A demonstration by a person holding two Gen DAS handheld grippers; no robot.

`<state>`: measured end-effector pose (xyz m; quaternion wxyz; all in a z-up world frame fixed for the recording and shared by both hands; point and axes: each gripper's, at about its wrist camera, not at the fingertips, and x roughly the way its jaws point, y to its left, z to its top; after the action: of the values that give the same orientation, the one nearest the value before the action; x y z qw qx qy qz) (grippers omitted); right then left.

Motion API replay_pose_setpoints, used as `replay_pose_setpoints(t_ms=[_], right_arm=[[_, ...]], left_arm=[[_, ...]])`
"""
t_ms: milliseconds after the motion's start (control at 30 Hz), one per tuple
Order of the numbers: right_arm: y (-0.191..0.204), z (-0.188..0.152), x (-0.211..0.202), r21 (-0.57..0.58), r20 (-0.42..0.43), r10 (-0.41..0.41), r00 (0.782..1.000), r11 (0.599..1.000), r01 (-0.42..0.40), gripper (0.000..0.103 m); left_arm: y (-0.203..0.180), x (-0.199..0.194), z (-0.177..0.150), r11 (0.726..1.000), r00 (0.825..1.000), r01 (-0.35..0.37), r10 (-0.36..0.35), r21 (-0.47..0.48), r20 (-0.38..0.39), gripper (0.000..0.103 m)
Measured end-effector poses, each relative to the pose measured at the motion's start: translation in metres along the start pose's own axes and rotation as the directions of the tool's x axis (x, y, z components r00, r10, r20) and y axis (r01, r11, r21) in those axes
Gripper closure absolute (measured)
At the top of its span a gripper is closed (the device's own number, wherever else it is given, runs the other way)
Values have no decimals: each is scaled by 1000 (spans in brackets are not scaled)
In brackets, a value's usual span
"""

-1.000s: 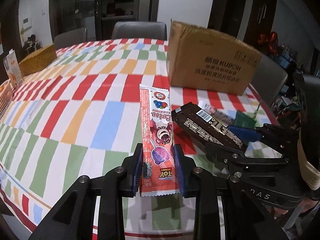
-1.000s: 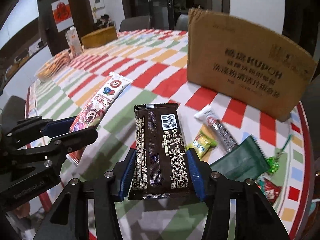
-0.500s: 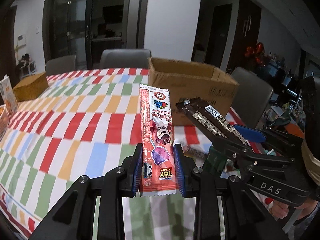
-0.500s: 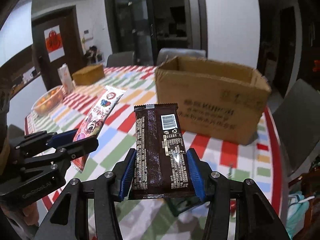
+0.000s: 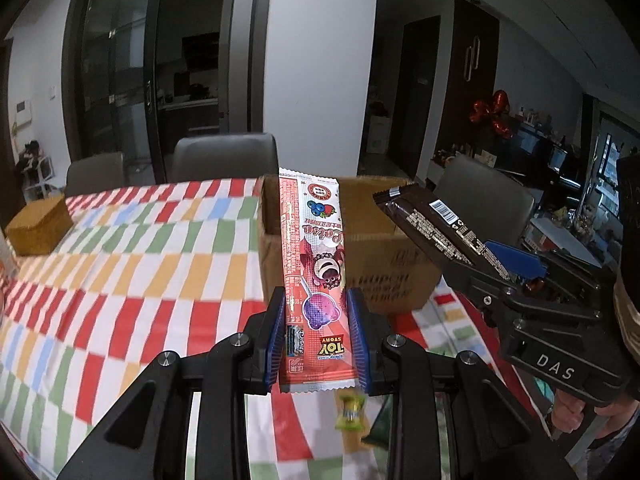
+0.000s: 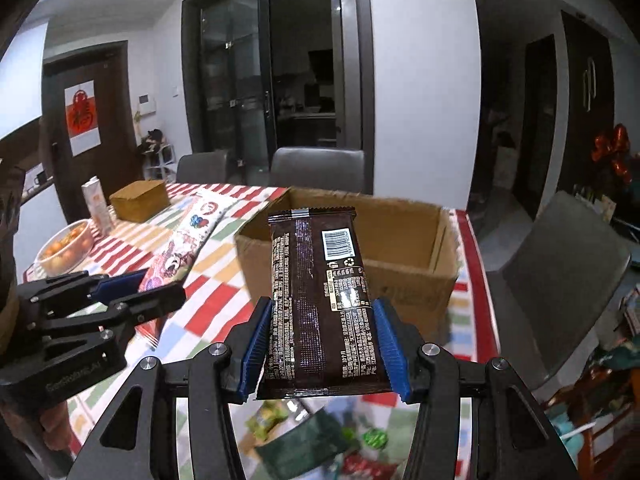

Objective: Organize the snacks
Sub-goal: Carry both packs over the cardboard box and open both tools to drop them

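The left gripper (image 5: 316, 338) points forward and slightly downward over the worktop (image 5: 132, 264), which is covered by a cloth checked in red, green, yellow and blue. Its blue-padded jaws are clamped on the lower end of a long pink lollipop packet with cartoon print (image 5: 314, 264); the packet stands up out of the jaws, clear of the worktop, and from the left wrist view its upper end overlaps the open brown cardboard box (image 5: 400, 256) beyond it.

The right gripper (image 6: 322, 350) is held alongside, at a similar downward tilt. Its jaws are pressed against both long edges of a dark brown rectangular snack wrapper bearing a white barcode (image 6: 320, 296), barcode side facing the camera. The wrapper is held in the air in front of the box (image 6: 404, 248), whose flaps are open and whose interior is partly visible. In the left wrist view the right gripper (image 5: 504, 268) sits to the right, with the wrapper (image 5: 432, 224) angled up toward the box rim.

Part of a hand (image 5: 568, 412) shows under the right gripper's body.

On the worktop below the grippers lie loose snacks, blurred: a small yellow-green wrapped sweet (image 5: 350, 412) and a dark green pouch (image 6: 300, 436). At the far left edge stand a tan woven box (image 6: 140, 200), a carton (image 6: 96, 204) and a clear bowl of orange fruit (image 6: 64, 246).
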<state>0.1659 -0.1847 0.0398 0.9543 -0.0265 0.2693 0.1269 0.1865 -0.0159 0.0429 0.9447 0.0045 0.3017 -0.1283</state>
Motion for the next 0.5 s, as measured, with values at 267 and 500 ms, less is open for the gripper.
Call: replay_pose_setpoints(t_ms=[267, 500], right_arm=[[-26, 31, 14, -9, 7, -26, 1000, 1000, 26, 51], [-45, 58, 37, -7, -11, -55, 998, 998, 55, 51]], left_arm=[[-7, 24, 47, 999, 1000, 5, -6, 53, 8, 73], [-5, 60, 78, 999, 998, 24, -22, 43, -55, 73]])
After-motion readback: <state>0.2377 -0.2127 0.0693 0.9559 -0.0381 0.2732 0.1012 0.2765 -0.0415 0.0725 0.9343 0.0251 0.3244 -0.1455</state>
